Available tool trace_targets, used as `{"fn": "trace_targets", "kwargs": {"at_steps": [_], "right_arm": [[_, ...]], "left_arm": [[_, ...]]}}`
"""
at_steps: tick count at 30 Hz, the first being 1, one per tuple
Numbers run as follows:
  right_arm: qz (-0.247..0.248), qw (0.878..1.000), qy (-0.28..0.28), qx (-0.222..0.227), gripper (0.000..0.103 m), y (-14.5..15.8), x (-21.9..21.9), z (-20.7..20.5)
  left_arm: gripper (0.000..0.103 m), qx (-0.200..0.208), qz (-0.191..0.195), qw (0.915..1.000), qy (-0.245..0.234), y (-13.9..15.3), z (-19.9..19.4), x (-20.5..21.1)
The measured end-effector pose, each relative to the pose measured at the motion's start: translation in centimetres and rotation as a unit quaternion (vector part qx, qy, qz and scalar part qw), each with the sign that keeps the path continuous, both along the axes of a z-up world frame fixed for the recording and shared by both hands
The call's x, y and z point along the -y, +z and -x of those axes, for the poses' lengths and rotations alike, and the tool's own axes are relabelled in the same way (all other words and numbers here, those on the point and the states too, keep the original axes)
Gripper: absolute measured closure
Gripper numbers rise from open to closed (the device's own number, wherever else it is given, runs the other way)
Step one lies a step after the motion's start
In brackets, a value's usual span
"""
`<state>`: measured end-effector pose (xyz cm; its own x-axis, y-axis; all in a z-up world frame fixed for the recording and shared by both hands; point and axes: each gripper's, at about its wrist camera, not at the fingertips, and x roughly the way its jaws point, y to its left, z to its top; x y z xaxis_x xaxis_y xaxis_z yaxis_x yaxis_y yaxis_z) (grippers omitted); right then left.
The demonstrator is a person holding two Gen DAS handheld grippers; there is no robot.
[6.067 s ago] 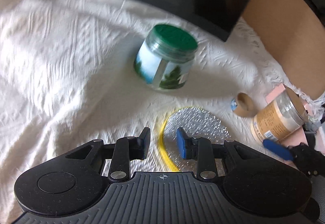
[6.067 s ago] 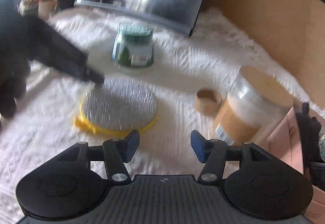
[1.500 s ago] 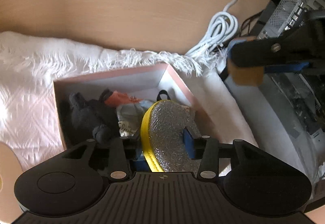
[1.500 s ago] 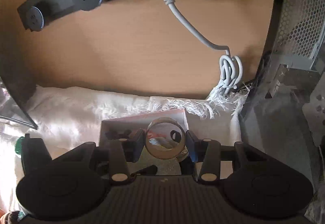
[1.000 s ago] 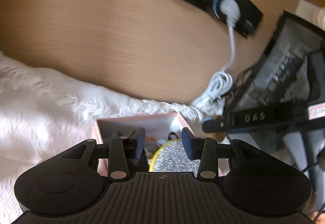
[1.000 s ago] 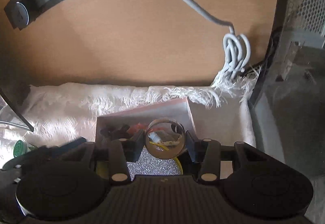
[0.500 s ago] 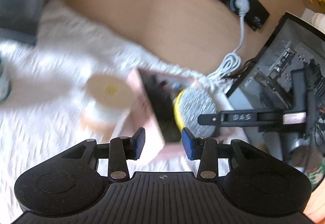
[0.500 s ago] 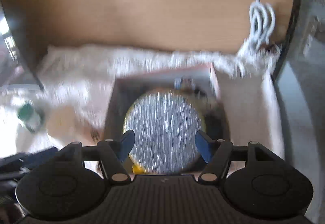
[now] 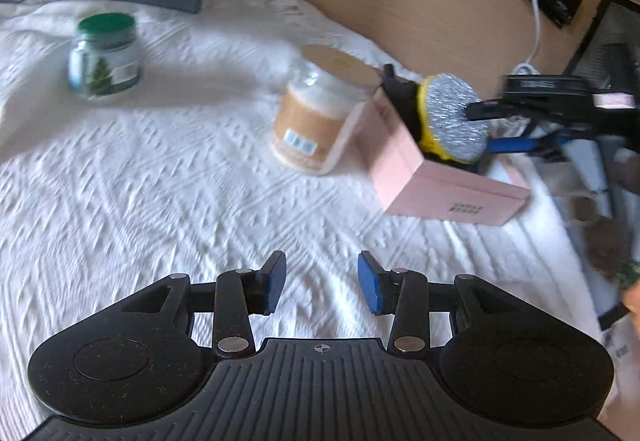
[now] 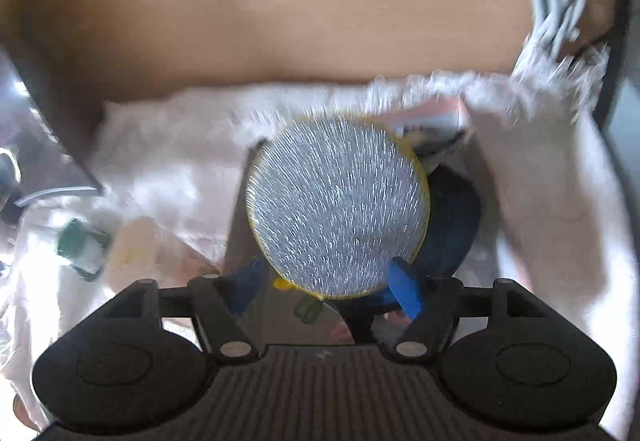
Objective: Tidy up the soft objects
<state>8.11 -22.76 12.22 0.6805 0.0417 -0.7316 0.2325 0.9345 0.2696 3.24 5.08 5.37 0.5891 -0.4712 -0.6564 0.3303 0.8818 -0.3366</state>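
The left gripper point(image 9: 320, 283) hangs over the white cloth point(image 9: 160, 209) with its blue pads apart and nothing but bare cloth between them. Ahead and to the right of it, well apart, stands the pink box point(image 9: 432, 181), and the round sponge point(image 9: 454, 119), silver-faced with a yellow rim, sticks up tilted out of the box's top. A tan jar point(image 9: 320, 117) stands just beside the box's left wall, and a green-lidded jar point(image 9: 105, 55) sits farther left, near a dark panel.

The right gripper point(image 10: 326, 291) is poised right over the box point(image 10: 436, 113), its jaws opening. The sponge point(image 10: 338, 207) fills the space just ahead of the fingers; its lower edge lies between the blue pads, the right pad point(image 10: 406, 291) close beside the rim, though blur hides whether either pad touches it. Dark soft things lie in the box to the sponge's right. In the left view the right gripper point(image 9: 486, 129) reaches in from the right, one black finger crossing the sponge's silver face and a blue one below it.

Beyond the box the cloth's fringe point(image 10: 400, 93) meets a wooden board point(image 10: 300, 9), where a white cable point(image 10: 556, 1) hangs coiled.
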Motion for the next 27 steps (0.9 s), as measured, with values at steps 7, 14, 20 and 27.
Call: {"fn": "trace_targets", "kwargs": {"at_steps": [7, 14, 20, 27], "right_arm": [[0.167, 0.981, 0.039, 0.089, 0.010, -0.2, -5.4, 9.6], [0.157, 0.985, 0.072, 0.009, 0.006, -6.5, -6.0, 10.9], [0.144, 0.988, 0.054, -0.023, 0.002, -9.3, -4.7, 10.6], [0.149, 0.987, 0.061, 0.005, 0.000, -9.9, -4.4, 11.8]], "left_arm": [[0.060, 0.048, -0.066, 0.9962, 0.031, -1.8, 2.4, 3.7], [0.033, 0.081, -0.128, 0.9877, 0.039, -3.4, 4.3, 8.1], [0.021, 0.088, -0.146, 0.9834, 0.064, -4.0, 4.3, 9.8], [0.020, 0.090, -0.152, 0.9806, 0.085, -4.2, 3.7, 10.3]]}}
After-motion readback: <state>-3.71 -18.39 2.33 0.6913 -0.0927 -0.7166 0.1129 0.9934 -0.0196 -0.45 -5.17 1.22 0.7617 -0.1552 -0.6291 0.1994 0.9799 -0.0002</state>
